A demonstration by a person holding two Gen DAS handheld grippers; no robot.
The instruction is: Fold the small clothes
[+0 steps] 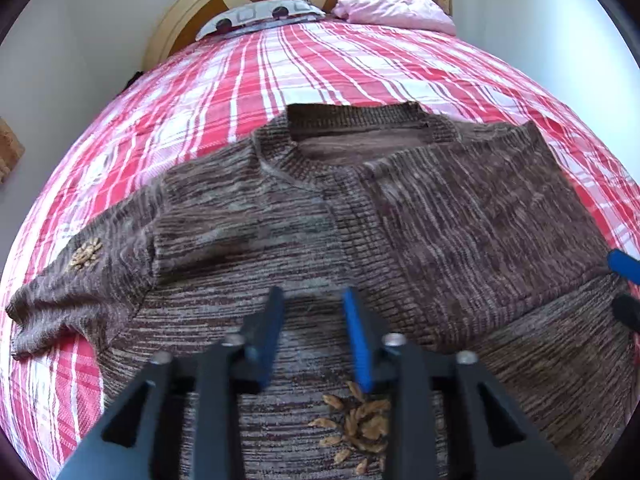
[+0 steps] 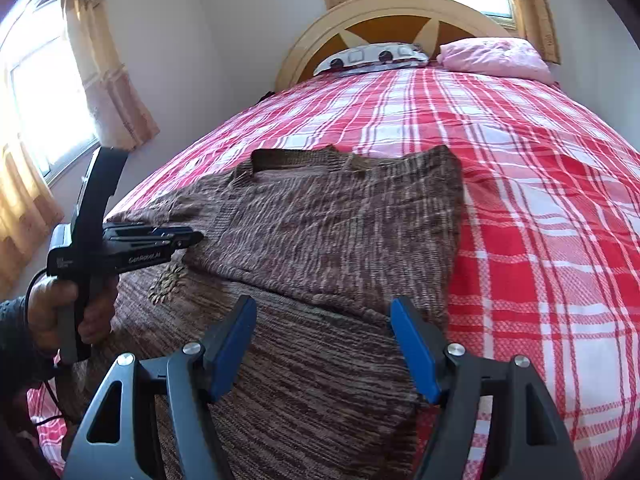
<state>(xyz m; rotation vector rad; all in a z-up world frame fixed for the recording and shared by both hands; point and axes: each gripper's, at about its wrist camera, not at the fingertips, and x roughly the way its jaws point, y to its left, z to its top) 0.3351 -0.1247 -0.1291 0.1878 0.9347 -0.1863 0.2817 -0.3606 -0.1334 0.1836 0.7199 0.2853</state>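
Note:
A brown knit sweater (image 1: 400, 216) lies flat on the bed, neck away from me. Its right side is folded over the body, and the other sleeve (image 1: 72, 280) stretches out to the left. A gold flower trim (image 1: 356, 428) sits on the chest. My left gripper (image 1: 313, 294) hovers just over the middle of the sweater, open, with nothing between its fingers. It shows from the side in the right wrist view (image 2: 192, 237), held by a hand (image 2: 52, 312). My right gripper (image 2: 324, 304) stands open above the folded flap's lower edge (image 2: 320, 296), pads apart from the cloth.
The bed cover (image 2: 540, 220) is red and white plaid, with bare room to the right of the sweater and beyond it. Two pillows (image 2: 496, 58) lie by the round headboard (image 2: 384, 12). A wall and curtained windows (image 2: 48, 112) stand on the left.

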